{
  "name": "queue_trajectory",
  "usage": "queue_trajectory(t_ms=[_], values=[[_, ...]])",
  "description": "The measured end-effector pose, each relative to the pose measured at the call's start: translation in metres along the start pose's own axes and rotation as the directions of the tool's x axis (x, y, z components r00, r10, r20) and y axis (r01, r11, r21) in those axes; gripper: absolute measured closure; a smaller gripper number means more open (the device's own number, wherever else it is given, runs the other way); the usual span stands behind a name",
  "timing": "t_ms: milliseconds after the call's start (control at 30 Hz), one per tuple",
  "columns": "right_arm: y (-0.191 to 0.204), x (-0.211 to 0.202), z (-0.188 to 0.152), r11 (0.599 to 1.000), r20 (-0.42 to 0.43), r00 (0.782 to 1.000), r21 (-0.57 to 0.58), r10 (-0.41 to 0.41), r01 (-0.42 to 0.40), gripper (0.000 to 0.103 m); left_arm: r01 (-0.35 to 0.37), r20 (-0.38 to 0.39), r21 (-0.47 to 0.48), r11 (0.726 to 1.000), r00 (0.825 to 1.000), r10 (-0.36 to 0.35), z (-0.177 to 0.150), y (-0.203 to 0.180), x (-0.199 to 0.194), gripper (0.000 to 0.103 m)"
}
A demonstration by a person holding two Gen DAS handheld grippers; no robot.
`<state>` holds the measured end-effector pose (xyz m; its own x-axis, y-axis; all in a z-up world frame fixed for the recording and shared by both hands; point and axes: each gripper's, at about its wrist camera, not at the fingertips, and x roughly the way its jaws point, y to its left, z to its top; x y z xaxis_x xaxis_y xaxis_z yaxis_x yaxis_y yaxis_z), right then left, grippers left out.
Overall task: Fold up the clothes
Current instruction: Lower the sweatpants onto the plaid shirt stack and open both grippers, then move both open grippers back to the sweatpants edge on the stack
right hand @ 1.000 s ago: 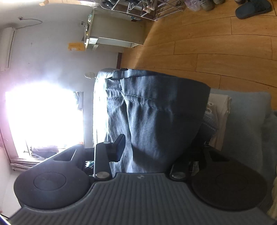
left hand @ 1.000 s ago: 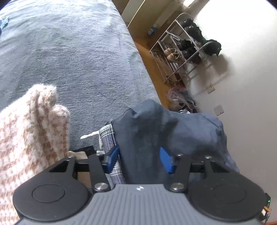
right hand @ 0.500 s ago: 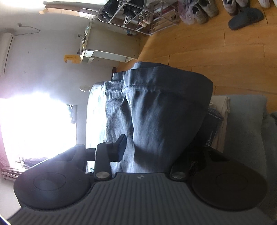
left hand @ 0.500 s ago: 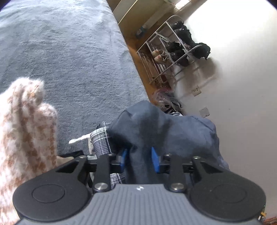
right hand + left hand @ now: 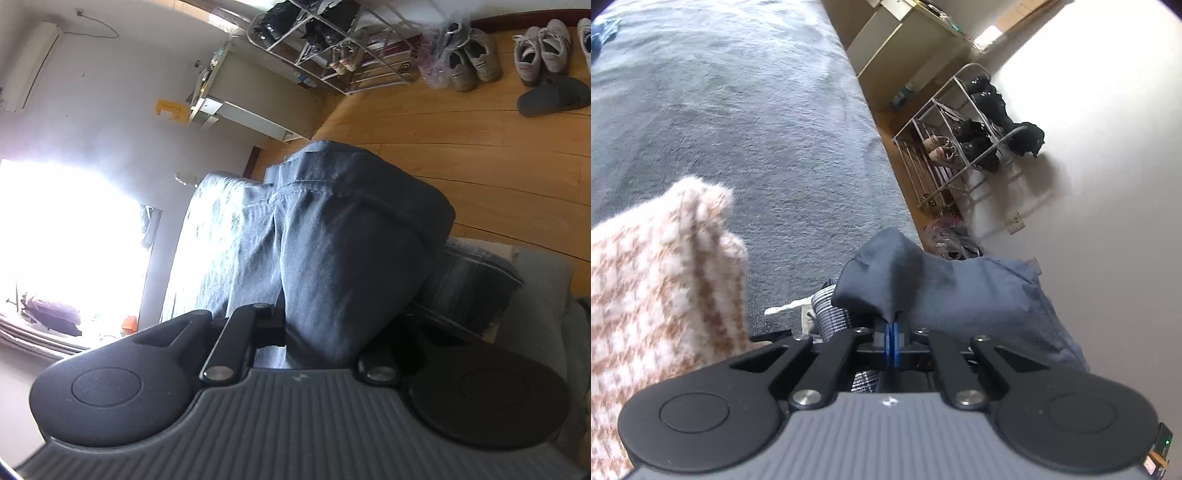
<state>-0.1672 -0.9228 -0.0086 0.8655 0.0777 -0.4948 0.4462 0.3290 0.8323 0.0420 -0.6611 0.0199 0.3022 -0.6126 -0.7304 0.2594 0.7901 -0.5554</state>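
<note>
Left wrist view: the left claw [image 5: 891,334] pinches a fold of the dark blue garment [image 5: 945,284], bunched near the bed [image 5: 738,129] edge. Right wrist view: the right claw [image 5: 295,332] is draped by the garment; its state is hidden.

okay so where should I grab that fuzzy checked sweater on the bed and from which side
Grip the sweater at its raised corner nearest the blanket. That edge stands up free of the bed, so jaws can close across it. Come from the blanket side, where nothing blocks it. The left tool is shut on the trousers.
</note>
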Motion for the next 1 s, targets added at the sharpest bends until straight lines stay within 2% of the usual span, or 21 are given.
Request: queue_trajectory(t_ms=[100, 267, 300, 333, 367, 400, 533, 633, 733, 800, 867, 933, 1000], values=[[0.000, 0.002, 0.002, 1.000, -0.007, 1.000, -0.012, 0.003, -0.003, 0.092, 0.001, 0.002, -0.006, 1.000, 1.000, -0.001, -0.001, 0.001, 0.003, 0.100], [-0.007, -0.007, 0.006, 0.999, -0.020, 0.999, 0.010, -0.035, 0.035, 0.087, -0.024, -0.054, -0.011, 1.000, 0.998, 0.023, 0.000, 0.003, 0.013, 0.089], [-0.007, -0.011, 0.007, 0.999, -0.020, 0.999, 0.012, -0.046, 0.046, 0.086, -0.029, -0.056, -0.009, 1.000, 0.998, 0.029, 0.001, 0.002, 0.012, 0.084], [-0.008, -0.016, 0.009, 0.998, -0.020, 0.998, 0.013, -0.057, 0.057, 0.082, -0.037, -0.055, -0.002, 0.999, 0.998, 0.037, 0.003, 0.000, 0.008, 0.075], [-0.008, -0.020, 0.010, 0.998, -0.020, 0.997, 0.015, -0.068, 0.068, 0.076, -0.047, -0.053, 0.004, 0.999, 0.997, 0.048, 0.004, -0.001, 0.004, 0.071], [-0.008, -0.024, 0.012, 0.997, -0.020, 0.997, 0.017, -0.079, 0.079, 0.075, -0.060, -0.050, 0.011, 0.998, 0.997, 0.061, 0.004, -0.001, 0.000, 0.067], [0.002, -0.063, 0.021, 0.985, 0.056, 0.984, -0.021, -0.170, 0.172, 0.073, -0.082, -0.025, 0.048, 0.995, 0.996, 0.083, 0.003, -0.006, -0.025, 0.065], [0.031, -0.095, 0.023, 0.953, 0.147, 0.955, -0.125, -0.258, 0.276, 0.073, -0.084, 0.016, 0.109, 0.991, 0.996, 0.082, -0.001, -0.015, -0.049, 0.065], [0.060, -0.109, 0.019, 0.930, 0.163, 0.952, -0.224, -0.259, 0.292, 0.073, -0.039, 0.021, 0.167, 0.985, 0.999, 0.036, -0.011, -0.028, -0.065, 0.065], [0.077, -0.102, 0.010, 0.907, 0.117, 0.957, -0.304, -0.266, 0.290, 0.074, 0.028, -0.020, 0.213, 0.977, 0.999, -0.024, -0.022, -0.037, -0.065, 0.065], [0.088, -0.087, -0.002, 0.875, 0.062, 0.952, -0.381, -0.299, 0.299, 0.074, 0.074, -0.094, 0.259, 0.963, 0.994, -0.052, -0.036, -0.049, -0.055, 0.065], [0.091, -0.067, -0.014, 0.829, 0.021, 0.934, -0.453, -0.357, 0.327, 0.075, 0.091, -0.146, 0.299, 0.950, 0.988, -0.049, -0.051, -0.060, -0.041, 0.065], [0.089, -0.049, -0.015, 0.804, -0.010, 0.921, -0.492, -0.389, 0.334, 0.075, 0.067, -0.172, 0.326, 0.943, 0.985, -0.010, -0.064, -0.065, -0.028, 0.065]])
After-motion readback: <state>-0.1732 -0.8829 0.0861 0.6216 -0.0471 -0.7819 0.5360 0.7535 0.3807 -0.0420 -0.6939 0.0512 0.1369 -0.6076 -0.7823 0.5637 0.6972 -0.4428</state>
